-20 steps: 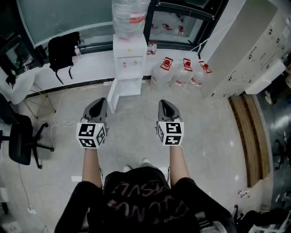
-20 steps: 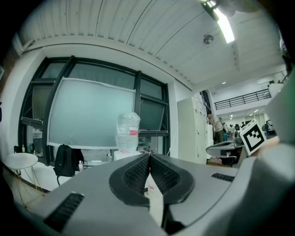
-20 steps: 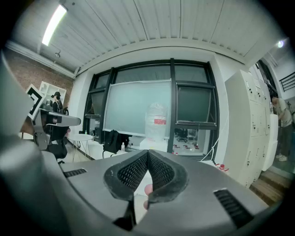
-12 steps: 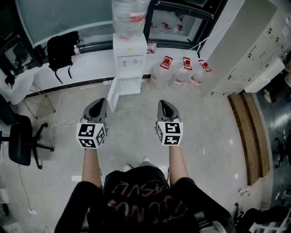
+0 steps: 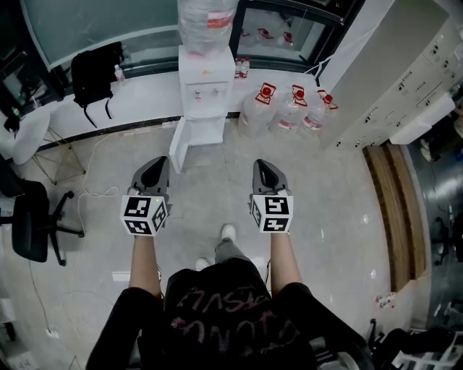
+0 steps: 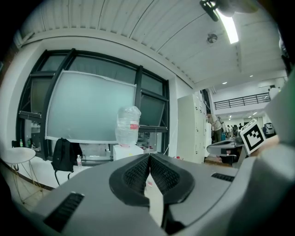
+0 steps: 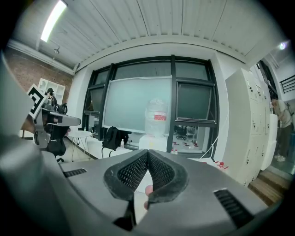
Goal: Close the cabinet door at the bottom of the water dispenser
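Observation:
The white water dispenser (image 5: pixel 205 90) stands against the far ledge with a big clear bottle (image 5: pixel 207 20) on top. Its bottom cabinet door (image 5: pixel 178 153) hangs open, swung out to the left. My left gripper (image 5: pixel 158 161) and right gripper (image 5: pixel 262 164) are held side by side over the floor, well short of the dispenser, both shut with nothing between the jaws. The left gripper view shows the left gripper (image 6: pixel 150 156) with the dispenser bottle (image 6: pixel 127 124) beyond its tips. Beyond the right gripper (image 7: pixel 148 152) in its own view stands the same bottle (image 7: pixel 157 119).
Three water jugs (image 5: pixel 291 110) with red caps stand on the floor right of the dispenser. A black backpack (image 5: pixel 92 72) leans on the white ledge at left. An office chair (image 5: pixel 35 225) is at far left, and white lockers (image 5: pixel 405 79) line the right side.
The person has stepped forward: one foot now shows ahead of the body. Both grippers keep the same pose and stay shut.

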The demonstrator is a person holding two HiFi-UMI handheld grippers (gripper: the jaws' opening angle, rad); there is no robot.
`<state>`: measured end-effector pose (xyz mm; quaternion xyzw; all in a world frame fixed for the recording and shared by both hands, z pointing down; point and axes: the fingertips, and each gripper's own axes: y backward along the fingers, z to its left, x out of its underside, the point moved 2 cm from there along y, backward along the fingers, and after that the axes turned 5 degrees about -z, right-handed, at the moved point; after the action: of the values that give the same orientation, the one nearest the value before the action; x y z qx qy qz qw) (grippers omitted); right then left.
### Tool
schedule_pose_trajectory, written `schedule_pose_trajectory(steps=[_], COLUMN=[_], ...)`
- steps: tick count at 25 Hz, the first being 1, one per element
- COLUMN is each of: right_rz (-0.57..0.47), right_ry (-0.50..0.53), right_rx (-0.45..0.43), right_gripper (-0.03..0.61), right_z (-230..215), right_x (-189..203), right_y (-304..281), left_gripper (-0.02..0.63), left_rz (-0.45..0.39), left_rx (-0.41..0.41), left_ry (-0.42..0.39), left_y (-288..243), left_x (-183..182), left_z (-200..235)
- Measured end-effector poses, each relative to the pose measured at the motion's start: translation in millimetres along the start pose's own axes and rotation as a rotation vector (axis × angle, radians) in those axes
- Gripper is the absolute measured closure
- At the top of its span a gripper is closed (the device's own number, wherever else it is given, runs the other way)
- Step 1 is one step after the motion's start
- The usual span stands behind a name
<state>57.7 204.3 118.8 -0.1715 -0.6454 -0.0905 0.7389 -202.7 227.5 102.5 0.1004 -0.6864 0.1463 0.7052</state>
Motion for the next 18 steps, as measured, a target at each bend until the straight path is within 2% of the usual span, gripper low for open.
schedule_pose_trajectory(steps=[6, 12, 18], right_rz=[0.009, 0.015, 0.045], right_ry=[0.001, 0.021, -0.002], right_rx=[-0.021, -0.066, -0.126], right_gripper=[0.566, 0.566, 0.566], right_z=[-24.3, -52.1, -80.7], right_x=[7.1, 10.1, 20.0], right_y=[-46.7, -112.1, -172.4], left_gripper=[0.598, 0.598, 0.598], left_rz=[0.027, 0.059, 0.097], left_rx=[-0.020, -0.047, -0.093], left_ry=[0.002, 0.004, 0.001], left_y=[-44.8, -106.6, -158.8], left_x=[11.0, 15.5, 23.5], left_z=[13.3, 28.9, 42.2])
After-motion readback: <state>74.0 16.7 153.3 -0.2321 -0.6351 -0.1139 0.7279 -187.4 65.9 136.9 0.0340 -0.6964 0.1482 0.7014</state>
